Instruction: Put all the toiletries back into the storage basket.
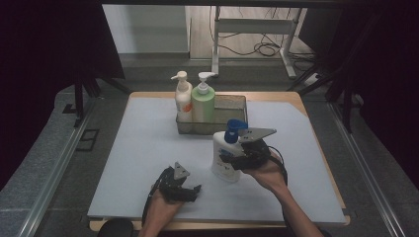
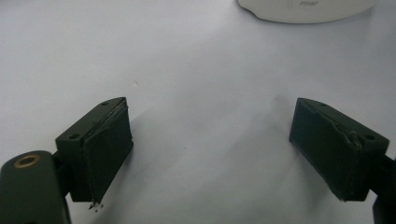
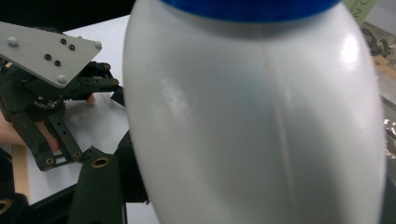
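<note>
Near surface (image 1: 148, 148) front edge | right hand-held gripper (image 1: 232, 159) pinches white pump bottle (image 1: 225, 160) upright, likely bound for basket (image 1: 232, 103) | left hand-held gripper (image 1: 190, 190) spread, idle

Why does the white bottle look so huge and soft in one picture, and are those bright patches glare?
In the right gripper view the white bottle sits right against the lens, so it looms blurred; the pale patches are glare. The left gripper view is evenly lit, with soft shadows beside the left hand-held gripper. The high view is dim, with dark edges.
</note>
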